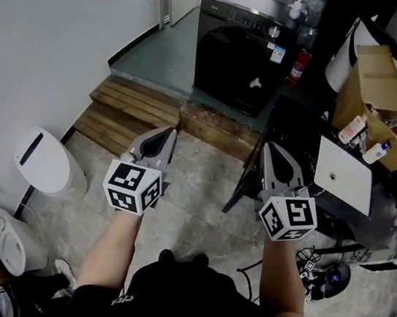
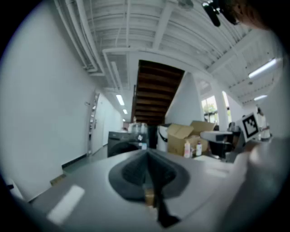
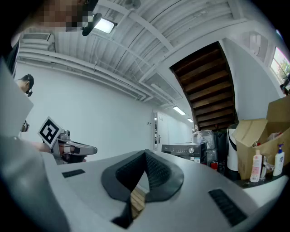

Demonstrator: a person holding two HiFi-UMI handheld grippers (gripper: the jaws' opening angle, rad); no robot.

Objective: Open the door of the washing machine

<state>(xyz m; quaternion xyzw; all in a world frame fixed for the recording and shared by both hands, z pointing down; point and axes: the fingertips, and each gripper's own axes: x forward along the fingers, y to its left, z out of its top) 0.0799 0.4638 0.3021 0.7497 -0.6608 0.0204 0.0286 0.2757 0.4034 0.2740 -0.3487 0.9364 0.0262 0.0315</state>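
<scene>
Washing machine [image 1: 239,57] stands well ahead, beyond the wooden steps [image 1: 128,110].
Left tool [image 1: 170,134] and right tool [image 1: 267,148], both closed empty, point toward it, about equally far.

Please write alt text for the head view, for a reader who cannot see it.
A person holds the left gripper and the right gripper, jaws closed and empty, pointing toward a black washing machine whose door looks shut. Low wooden steps lie between them and the machine; an open cardboard box stands at the right.
</scene>
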